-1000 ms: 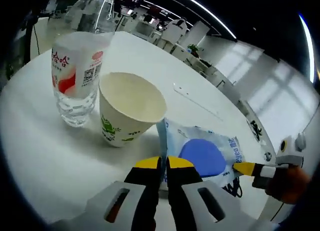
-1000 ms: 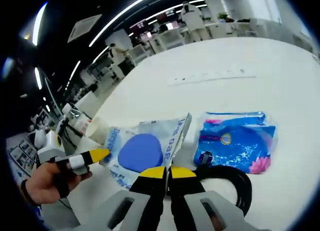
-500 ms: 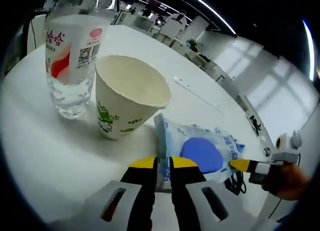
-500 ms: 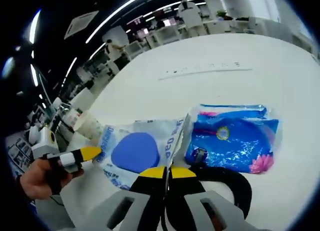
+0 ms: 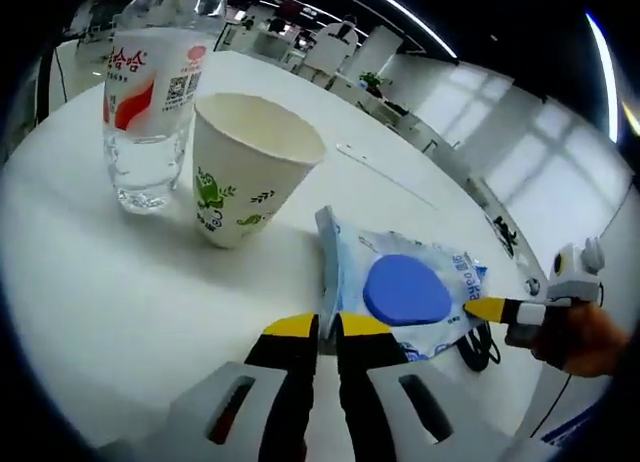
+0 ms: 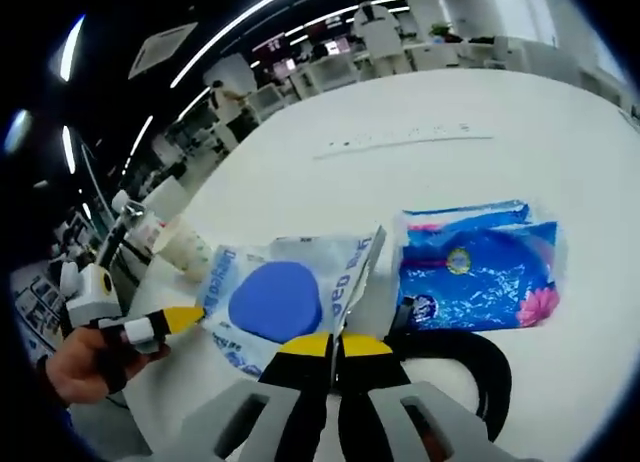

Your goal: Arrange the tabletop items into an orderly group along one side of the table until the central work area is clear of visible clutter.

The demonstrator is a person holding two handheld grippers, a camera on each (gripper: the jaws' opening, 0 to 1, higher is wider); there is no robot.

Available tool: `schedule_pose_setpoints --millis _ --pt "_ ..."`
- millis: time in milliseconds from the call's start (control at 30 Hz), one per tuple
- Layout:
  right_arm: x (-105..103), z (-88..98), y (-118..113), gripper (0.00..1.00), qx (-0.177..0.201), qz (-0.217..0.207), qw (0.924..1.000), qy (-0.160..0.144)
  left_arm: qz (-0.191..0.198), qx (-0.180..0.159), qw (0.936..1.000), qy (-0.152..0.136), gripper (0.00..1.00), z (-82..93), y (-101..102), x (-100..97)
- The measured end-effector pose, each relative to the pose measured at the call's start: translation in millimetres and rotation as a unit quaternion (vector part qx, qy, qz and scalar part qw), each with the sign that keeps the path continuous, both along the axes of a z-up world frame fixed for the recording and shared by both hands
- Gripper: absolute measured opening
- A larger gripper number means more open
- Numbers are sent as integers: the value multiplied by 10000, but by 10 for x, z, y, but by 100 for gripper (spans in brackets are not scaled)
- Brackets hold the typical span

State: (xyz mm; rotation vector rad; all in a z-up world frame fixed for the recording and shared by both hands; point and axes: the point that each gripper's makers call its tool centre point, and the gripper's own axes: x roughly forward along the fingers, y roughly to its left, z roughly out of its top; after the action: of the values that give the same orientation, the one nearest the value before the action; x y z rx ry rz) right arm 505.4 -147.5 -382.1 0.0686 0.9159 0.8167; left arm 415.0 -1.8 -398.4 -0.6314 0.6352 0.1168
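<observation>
Between both grippers, wipes pack point(image 5: 400, 292) edges

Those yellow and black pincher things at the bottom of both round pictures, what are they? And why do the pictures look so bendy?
Each is a hand-held gripper, a tool with two jaws that a person squeezes shut. A tiny wide-eyed camera rides on each one, which bends the picture.

In the left gripper view, the left hand-held gripper pinches one edge of a wet wipes pack with a blue lid. In the right gripper view, the right hand-held gripper pinches the opposite edge, so both hold the same pack.

On the white table stand a paper cup and a water bottle, side by side. A blue tissue packet and a black cable lie beside the pack.
</observation>
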Motion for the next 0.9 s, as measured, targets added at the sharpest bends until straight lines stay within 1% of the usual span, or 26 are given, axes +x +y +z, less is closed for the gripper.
schedule_pose_setpoints --millis 67,133,200,233,300,367,467,533,600,700,800,900 --pt "30 3 33 0 15 15 10000 -28 93 20 10000 -15 2 -3 65 25" --pt "14 14 47 0 37 -1 10000 -61 167 8 9998 -57 1 18 105 42" --pt "62 7 107 0 85 -19 10000 -42 222 6 9997 -59 1 24 146 57" --pt "23 13 117 0 92 -23 9999 -45 253 -6 9997 -67 1 13 189 65" --pt "50 -20 153 0 104 -26 9999 -18 360 -57 9993 -91 1 24 217 98" --pt "51 -39 166 0 110 -68 9999 27 512 -173 9985 -132 1 16 303 103" --pt "26 -49 186 0 140 -305 9993 153 565 -179 9982 -93 1 0 272 89" --pt "61 -85 219 0 104 -331 9993 162 644 -204 9977 -84 2 7 274 84" --pt "62 -53 242 0 118 -377 9991 182 750 -249 9968 -82 2 7 285 86" --pt "111 -48 285 0 213 -464 9984 227 802 -267 9964 -89 2 -7 324 99" --pt "173 -109 311 0 231 -475 9982 277 871 -300 9957 -98 2 -3 343 111" --pt "153 -98 284 0 229 -498 9980 306 927 -332 9951 -109 2 13 352 122"
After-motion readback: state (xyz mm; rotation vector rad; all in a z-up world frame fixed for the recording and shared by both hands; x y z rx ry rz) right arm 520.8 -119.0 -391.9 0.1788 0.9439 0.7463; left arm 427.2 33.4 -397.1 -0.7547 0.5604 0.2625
